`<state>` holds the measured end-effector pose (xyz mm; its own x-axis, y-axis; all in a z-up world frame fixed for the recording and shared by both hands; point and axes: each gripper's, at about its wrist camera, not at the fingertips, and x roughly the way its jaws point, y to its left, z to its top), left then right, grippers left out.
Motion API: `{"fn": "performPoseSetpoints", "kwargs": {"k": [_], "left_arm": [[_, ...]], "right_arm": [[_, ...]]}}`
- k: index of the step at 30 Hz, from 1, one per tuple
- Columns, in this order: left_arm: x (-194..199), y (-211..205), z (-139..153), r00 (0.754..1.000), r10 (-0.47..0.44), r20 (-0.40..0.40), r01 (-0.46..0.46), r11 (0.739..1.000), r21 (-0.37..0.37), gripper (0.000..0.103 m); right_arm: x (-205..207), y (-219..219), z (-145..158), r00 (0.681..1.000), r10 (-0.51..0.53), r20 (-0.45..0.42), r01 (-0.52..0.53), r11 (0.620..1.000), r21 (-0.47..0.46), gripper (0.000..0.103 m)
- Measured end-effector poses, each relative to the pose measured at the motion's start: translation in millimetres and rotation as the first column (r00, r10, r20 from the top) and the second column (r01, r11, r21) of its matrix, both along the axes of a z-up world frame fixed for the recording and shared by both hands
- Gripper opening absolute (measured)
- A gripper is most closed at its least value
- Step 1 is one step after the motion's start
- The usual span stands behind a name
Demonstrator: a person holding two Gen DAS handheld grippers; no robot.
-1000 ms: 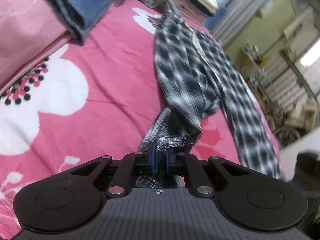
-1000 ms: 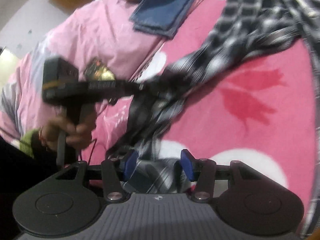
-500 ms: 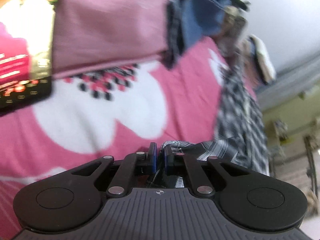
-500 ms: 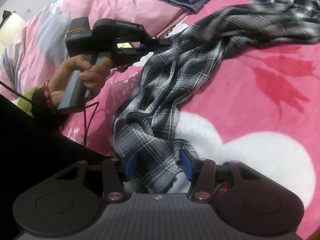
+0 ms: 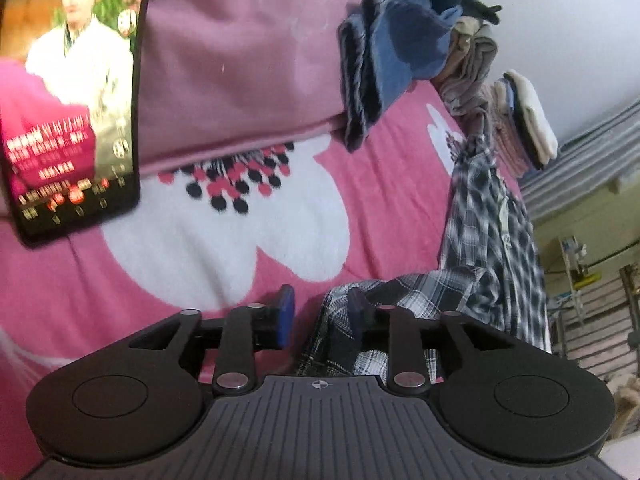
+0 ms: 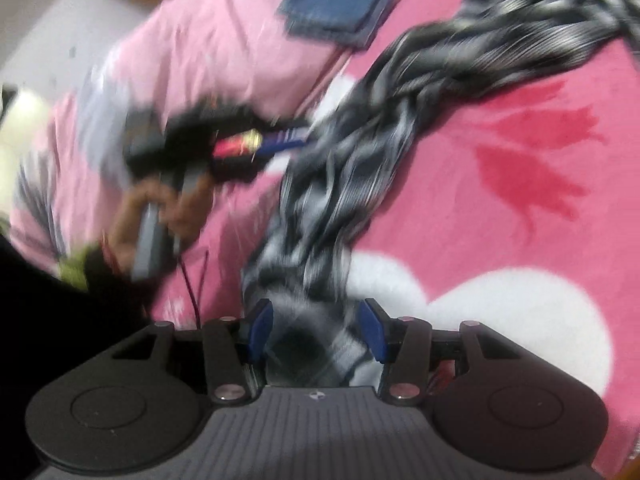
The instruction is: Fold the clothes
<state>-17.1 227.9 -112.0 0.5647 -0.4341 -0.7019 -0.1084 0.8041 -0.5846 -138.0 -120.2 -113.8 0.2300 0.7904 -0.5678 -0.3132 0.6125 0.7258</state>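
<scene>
The left claw (image 5: 320,316) has sprung apart, releasing the plaid shirt (image 5: 492,240); the right claw (image 6: 316,330), half-closed, still holds its bunched end, so spreading continues.

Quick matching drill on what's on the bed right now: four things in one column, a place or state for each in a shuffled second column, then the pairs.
1. left gripper
2. plaid shirt
3. phone
4. folded jeans

A. screen lit, at the far left of the left wrist view
B. jaws apart
C. stretched rumpled across the pink blanket
D. resting on the pale pink quilt

Pairs: 1-B, 2-C, 3-A, 4-D
</scene>
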Motion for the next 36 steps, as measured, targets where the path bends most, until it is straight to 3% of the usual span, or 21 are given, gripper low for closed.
{"fn": "performPoseSetpoints", "kwargs": {"k": [4,7,11,14,15,17,18,27,33,36], "left_arm": [[-11,-3,3,0.997,-0.066,-0.032,0.066,0.997,0.026,0.038],[-19,-5,5,0.992,-0.114,-0.057,0.116,0.992,0.044,0.045],[-29,-9,7,0.980,-0.177,-0.091,0.183,0.981,0.065,0.052],[-37,-11,9,0.968,-0.223,-0.118,0.233,0.969,0.080,0.052],[-40,-12,10,0.963,-0.238,-0.127,0.250,0.965,0.085,0.052],[-45,-12,12,0.957,-0.256,-0.136,0.269,0.959,0.092,0.052],[-46,-12,15,0.958,-0.254,-0.131,0.267,0.959,0.092,0.052],[-50,-2,23,0.976,-0.185,-0.113,0.190,0.981,0.041,0.052],[-52,-16,24,0.974,-0.198,-0.107,0.200,0.980,0.013,0.052],[-48,-26,27,0.969,-0.228,-0.095,0.231,0.972,0.032,0.052]], "right_arm": [[9,-12,2,0.997,-0.073,0.008,0.073,0.997,-0.010,0.057],[14,-2,-5,0.998,-0.054,-0.012,0.054,0.998,-0.030,0.059],[0,32,-15,0.992,0.114,-0.055,-0.118,0.990,-0.073,0.072],[-25,60,-11,0.966,0.259,0.020,-0.250,0.947,-0.200,0.072],[-34,69,-8,0.952,0.302,0.056,-0.279,0.927,-0.251,0.067],[-43,79,-6,0.931,0.358,0.069,-0.321,0.895,-0.308,0.037],[-45,79,-6,0.929,0.367,0.054,-0.334,0.891,-0.306,0.012],[-77,35,42,0.888,0.460,0.018,-0.455,0.883,-0.118,0.008],[-89,36,46,0.828,0.559,-0.048,-0.556,0.829,0.063,0.008],[-94,45,37,0.777,0.619,-0.113,-0.606,0.784,0.133,0.012]]}}
